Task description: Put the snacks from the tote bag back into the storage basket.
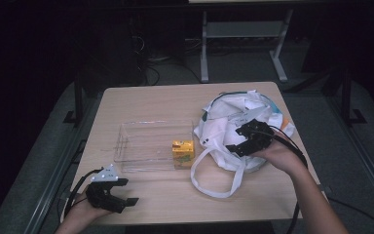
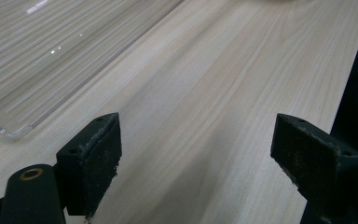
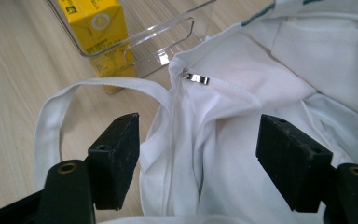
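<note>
A white cloth bag (image 1: 233,122) lies crumpled on the right side of the wooden table (image 1: 175,100), its strap (image 1: 214,187) looping toward the front. My right gripper (image 1: 237,141) hovers over the bag's front edge, open, with the white fabric (image 3: 214,130) and a metal zipper pull (image 3: 196,78) between and beyond its jaws. A yellow juice carton (image 1: 183,153) stands in the right front corner of a clear plastic tray (image 1: 141,127). My left gripper (image 1: 126,192) rests open near the table's front left edge, nothing between its fingers (image 2: 98,163).
The clear tray's corner (image 2: 9,130) lies just left of my left gripper. Bare wood (image 2: 214,93) stretches ahead of it, and the table's front edge (image 2: 349,84) runs close on its right. A desk frame (image 1: 204,44) and cables stand on the dark floor behind.
</note>
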